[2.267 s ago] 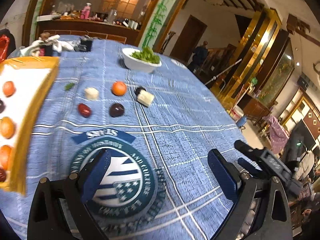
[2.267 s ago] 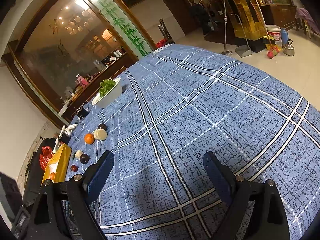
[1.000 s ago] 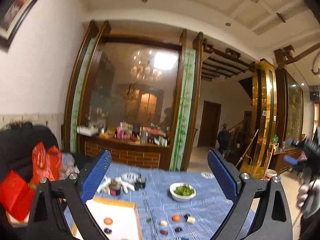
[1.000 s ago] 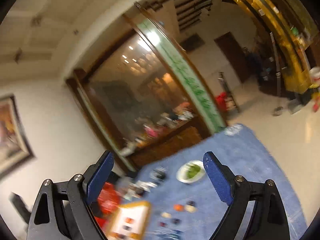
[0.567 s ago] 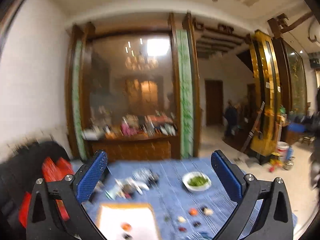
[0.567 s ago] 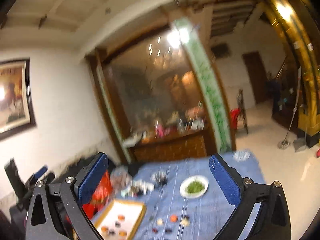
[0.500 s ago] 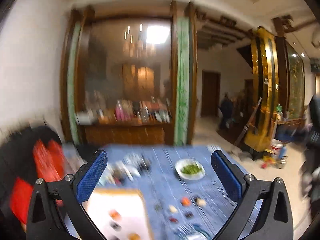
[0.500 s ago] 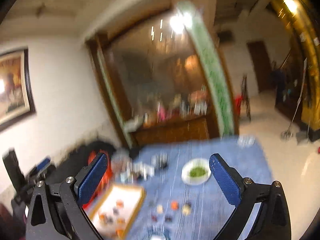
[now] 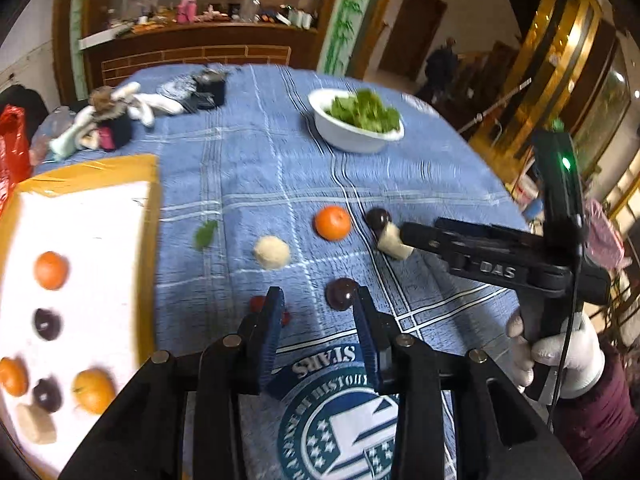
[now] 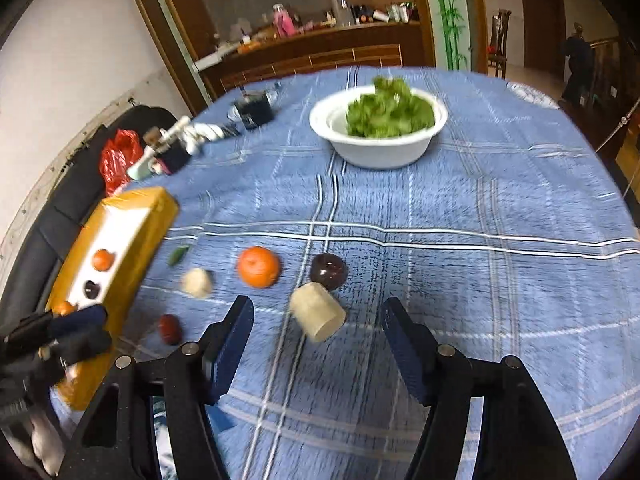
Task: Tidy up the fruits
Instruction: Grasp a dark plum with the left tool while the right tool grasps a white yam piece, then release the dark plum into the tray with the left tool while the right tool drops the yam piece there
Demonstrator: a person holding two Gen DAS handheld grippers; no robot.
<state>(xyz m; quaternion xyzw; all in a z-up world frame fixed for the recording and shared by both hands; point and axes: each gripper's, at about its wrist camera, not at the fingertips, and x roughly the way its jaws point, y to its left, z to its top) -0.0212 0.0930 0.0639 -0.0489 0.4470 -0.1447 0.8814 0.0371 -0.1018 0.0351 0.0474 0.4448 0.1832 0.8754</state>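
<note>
On the blue checked cloth lie an orange [image 9: 332, 222] [image 10: 258, 266], a round beige fruit [image 9: 272, 252] [image 10: 196, 282], two dark plums [image 9: 341, 294] [image 10: 328, 271], a small red fruit [image 9: 258, 305] [image 10: 169, 328] and a beige cylinder piece [image 10: 318, 317]. My left gripper [image 9: 318, 312] is open and empty, low over the cloth between the red fruit and the near plum. My right gripper [image 10: 316, 332] is open, its fingers on either side of the beige cylinder. It shows at right in the left wrist view [image 9: 404, 236]. The white tray [image 9: 80, 240] with a yellow rim holds several fruits.
A white bowl of greens [image 9: 357, 124] [image 10: 380, 124] stands at the back of the table. Clutter and a dark cup [image 9: 208, 90] sit at the far left corner. A red bag [image 10: 118, 158] lies beyond the table edge. A small green leaf [image 9: 206, 234] lies by the tray.
Both grippers have swung down from facing the room to low over the table near the loose fruits. Both jaws have narrowed from wide open.
</note>
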